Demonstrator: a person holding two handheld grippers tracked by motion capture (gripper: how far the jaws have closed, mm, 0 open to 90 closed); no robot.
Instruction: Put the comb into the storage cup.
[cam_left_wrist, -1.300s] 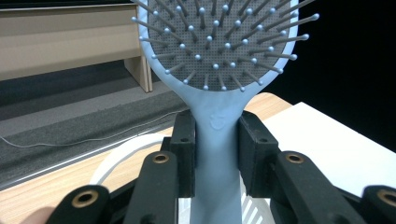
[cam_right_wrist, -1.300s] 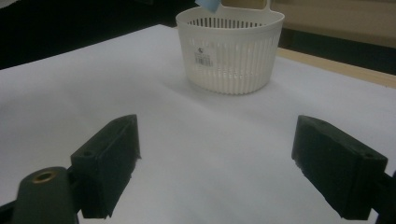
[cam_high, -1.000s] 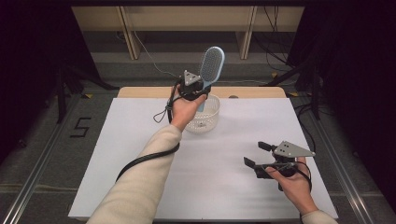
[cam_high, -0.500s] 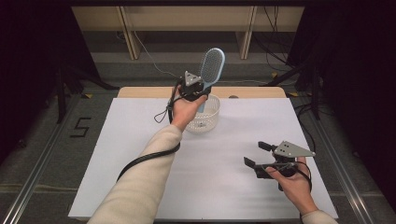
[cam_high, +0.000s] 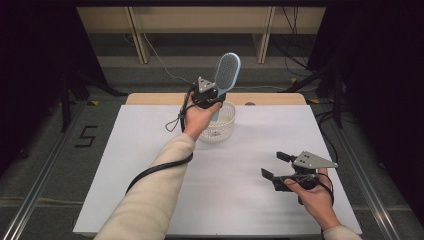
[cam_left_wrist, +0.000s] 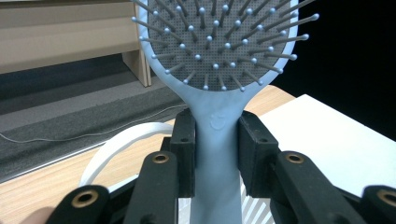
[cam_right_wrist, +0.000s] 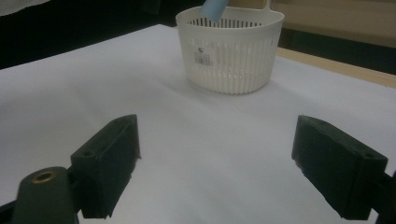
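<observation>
- A white table (cam_high: 150, 165) filled the middle.
- A number five mark (cam_high: 86, 136) lay at nine o'clock.
- Cables (cam_high: 165, 67) trailed at twelve o'clock.

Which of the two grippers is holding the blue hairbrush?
The left gripper, above the white basket, clamps the hairbrush by its handle; the right gripper is open, empty.
</observation>
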